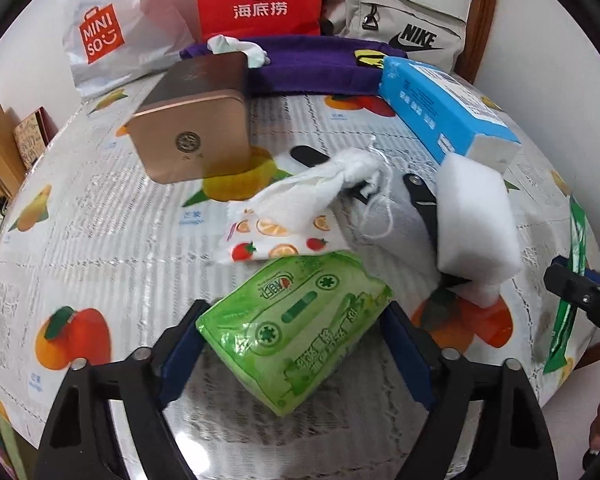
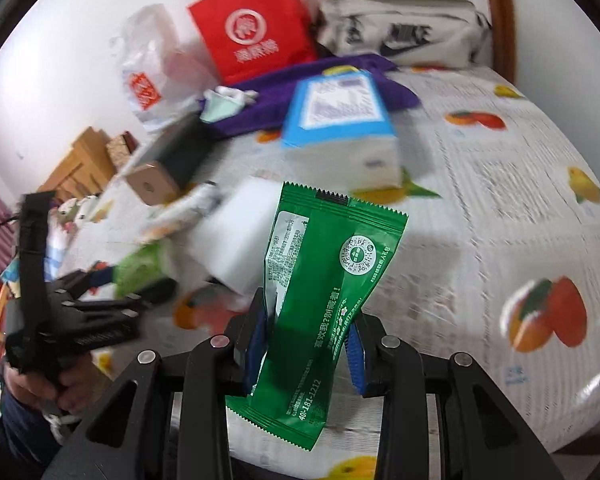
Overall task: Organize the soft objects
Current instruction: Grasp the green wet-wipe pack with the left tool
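In my left view, my left gripper [image 1: 296,340] has its jaws wide apart on both sides of the light green tissue pack [image 1: 296,320], which lies on the fruit tablecloth [image 1: 100,248] just in front of the white sponge [image 1: 476,220]; I think I am lined up to squeeze it. In my right view, my right gripper [image 2: 308,344] pinches the dark green packet [image 2: 324,292] around its middle, lifted off the cloth so I can carry it.

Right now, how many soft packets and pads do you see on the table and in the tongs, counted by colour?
Green: 2, the tissue pack between the open left tongs and the wrapper gripped in the right tongs.
White: 2, the sponge block and the cloth.
Fruit-print: 1, the wipes pack.
Total: 5
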Demonstrator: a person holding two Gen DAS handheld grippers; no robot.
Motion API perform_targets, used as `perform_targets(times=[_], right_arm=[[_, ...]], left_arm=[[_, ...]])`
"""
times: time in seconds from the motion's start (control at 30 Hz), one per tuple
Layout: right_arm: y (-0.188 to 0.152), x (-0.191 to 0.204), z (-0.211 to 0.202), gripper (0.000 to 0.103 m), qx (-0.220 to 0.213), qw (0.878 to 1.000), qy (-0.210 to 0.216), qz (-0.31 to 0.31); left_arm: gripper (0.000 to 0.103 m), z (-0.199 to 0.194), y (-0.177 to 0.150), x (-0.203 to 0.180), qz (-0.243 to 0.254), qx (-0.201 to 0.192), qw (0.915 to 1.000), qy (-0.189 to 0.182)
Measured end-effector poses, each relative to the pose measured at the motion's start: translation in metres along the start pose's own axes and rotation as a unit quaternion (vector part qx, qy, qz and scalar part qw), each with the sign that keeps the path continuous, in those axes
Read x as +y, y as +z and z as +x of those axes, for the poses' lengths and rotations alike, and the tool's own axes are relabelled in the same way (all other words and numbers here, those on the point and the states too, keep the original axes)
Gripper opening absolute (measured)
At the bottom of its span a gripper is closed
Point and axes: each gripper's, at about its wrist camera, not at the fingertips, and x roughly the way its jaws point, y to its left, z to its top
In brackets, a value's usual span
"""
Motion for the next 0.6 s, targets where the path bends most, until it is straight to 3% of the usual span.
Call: perform_targets(times=[0.3,0.6], right_arm=[[-0.001,-0.012,0.015,0.035,0.011,1.0,-0.01,0.013],[0.016,-0.005,0.003,0.035,0.003,1.0,-0.009,0.004]], left_arm=[[0.08,-0.009,0.009,0.041,-0.037,-0.007,0.9993,-0.001],[0.08,-0.034,0.026,0.056,-0.06,-0.032,0.9977,-0.006]])
